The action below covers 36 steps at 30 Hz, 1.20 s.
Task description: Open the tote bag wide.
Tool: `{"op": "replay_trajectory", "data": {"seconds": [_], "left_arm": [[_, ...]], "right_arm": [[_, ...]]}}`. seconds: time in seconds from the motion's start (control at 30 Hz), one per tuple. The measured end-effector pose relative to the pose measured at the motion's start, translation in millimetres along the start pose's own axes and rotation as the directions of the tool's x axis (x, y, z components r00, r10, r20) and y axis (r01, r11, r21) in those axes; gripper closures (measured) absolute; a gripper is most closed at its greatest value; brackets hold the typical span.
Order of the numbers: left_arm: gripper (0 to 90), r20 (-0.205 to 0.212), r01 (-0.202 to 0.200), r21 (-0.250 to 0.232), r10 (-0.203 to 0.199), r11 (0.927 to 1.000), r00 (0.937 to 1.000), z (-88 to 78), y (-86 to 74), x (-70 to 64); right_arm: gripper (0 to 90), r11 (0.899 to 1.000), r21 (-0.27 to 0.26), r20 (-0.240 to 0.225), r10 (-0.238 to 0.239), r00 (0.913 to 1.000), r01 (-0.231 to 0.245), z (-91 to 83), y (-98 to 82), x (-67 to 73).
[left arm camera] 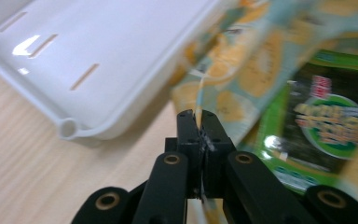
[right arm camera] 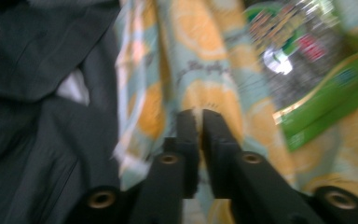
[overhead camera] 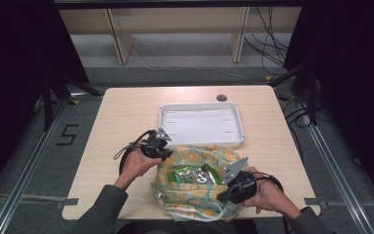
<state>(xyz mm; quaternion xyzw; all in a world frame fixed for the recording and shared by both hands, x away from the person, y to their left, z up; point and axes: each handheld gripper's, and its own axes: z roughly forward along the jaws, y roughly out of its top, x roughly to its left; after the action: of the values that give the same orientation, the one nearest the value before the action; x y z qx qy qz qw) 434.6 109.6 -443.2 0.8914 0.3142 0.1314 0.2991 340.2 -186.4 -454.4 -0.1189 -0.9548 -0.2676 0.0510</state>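
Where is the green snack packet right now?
In the high view, the green snack packet lies inside the open orange-patterned bag at the table's near edge, between the two claws, just in front of the white tray.

White plastic tray (overhead camera: pixel 202 122) on light wooden table (overhead camera: pixel 121 112), empty, slotted base. Dark grommet hole (overhead camera: pixel 221 97) behind tray. Cables (overhead camera: pixel 268 48) on floor beyond.

One bag (overhead camera: pixel 195 187), one tray (overhead camera: pixel 202 124), two green snack packets (overhead camera: pixel 195 174).
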Motion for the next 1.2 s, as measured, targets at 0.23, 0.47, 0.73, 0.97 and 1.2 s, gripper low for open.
{"op": "replay_trajectory", "data": {"seconds": [0.23, 0.47, 0.73, 0.97, 1.2], "left_arm": [[88.9, -0.037, 0.082, -0.009, -0.082, 0.9966, 0.9959, 13.0, -1.4, 17.0], [88.8, -0.058, 0.109, -0.002, -0.109, 0.994, 0.9924, 28.7, -6.9, 19.4], [54.5, -0.045, 0.111, -0.085, -0.115, 0.9902, 0.9924, -2.3, -6.8, 5.1], [41.2, 0.019, 0.039, -0.184, -0.036, 0.9822, 0.9992, -49.0, 4.7, -32.8], [30.8, 0.267, -0.091, -0.091, 0.112, 0.9916, 0.9571, -25.8, -13.2, -76.6]], "right_arm": [[90.0, 0.998, 0.063, -0.01, -0.022, 0.9997, 0.022, 10.8, -4.5, 11.3], [90.0, 0.995, 0.087, -0.056, -0.04, 0.9976, 0.045, 16.8, -5.5, 20.5], [62.1, 0.996, -0.069, 0.051, 0.06, 0.9969, -0.056, -5.6, 0.1, 9.6], [52.3, 0.948, -0.315, 0.266, 0.132, 0.955, -0.043, -46.9, 22.5, -14.8], [72.3, 0.983, -0.165, 0.275, 0.128, 0.9528, -0.085, -18.7, 32.3, -43.9]]}}
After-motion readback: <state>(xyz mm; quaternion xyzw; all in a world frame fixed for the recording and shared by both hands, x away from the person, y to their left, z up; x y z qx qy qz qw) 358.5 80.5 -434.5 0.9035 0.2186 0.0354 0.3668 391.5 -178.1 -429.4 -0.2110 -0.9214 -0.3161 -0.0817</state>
